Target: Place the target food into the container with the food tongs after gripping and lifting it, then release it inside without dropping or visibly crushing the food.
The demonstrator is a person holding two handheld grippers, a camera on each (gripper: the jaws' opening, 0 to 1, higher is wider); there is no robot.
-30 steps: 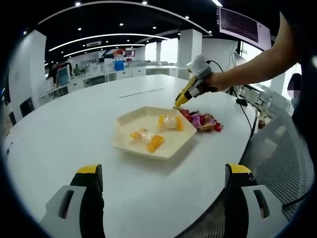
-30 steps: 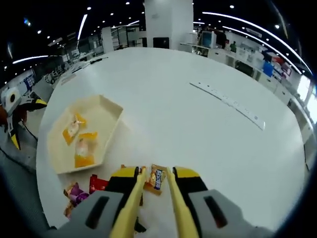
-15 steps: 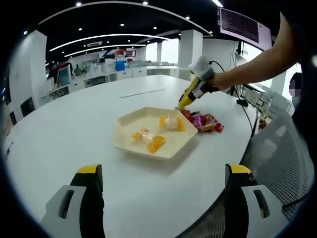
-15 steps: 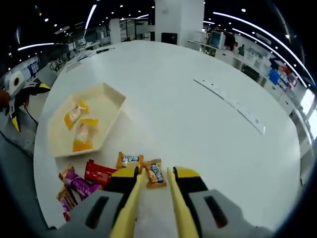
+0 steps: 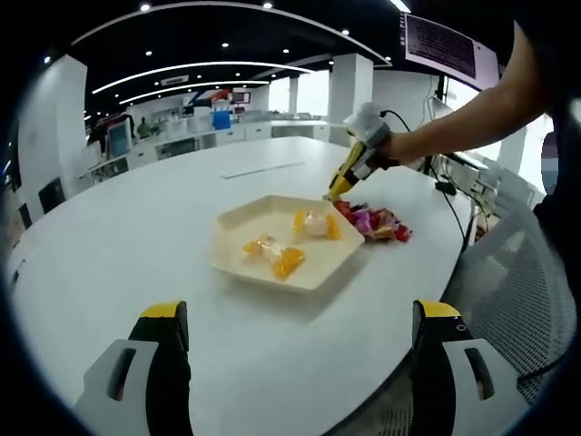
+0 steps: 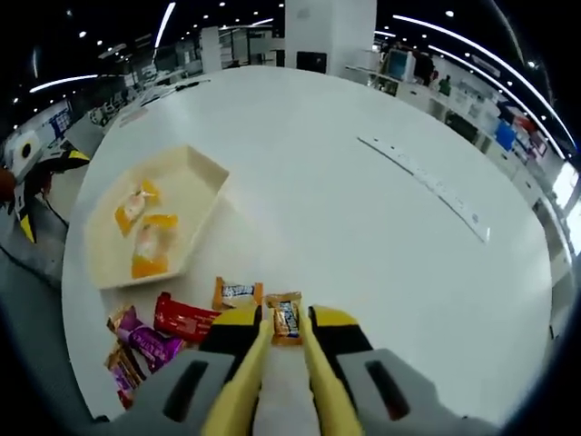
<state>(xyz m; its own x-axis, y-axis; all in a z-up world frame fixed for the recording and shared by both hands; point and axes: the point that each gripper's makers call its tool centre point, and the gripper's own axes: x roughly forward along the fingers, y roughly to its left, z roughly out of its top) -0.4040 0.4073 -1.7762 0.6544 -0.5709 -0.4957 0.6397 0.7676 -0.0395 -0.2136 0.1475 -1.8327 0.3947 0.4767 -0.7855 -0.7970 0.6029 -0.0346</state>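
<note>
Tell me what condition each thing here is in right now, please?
Right gripper: jaws closed on the orange wrapped candy.
Left gripper: open, holding nothing.
Cream tray: on the table, holding two orange-wrapped sweets.
Candy pile: loose on the white table beside the tray.

Opposite views across one shared tray [image 5: 272,272]

Glossy crinkled plastic wrappers [image 6: 287,318] lie on a smooth matt white table [image 6: 363,236] beside a matt cream tray [image 5: 238,258].
</note>
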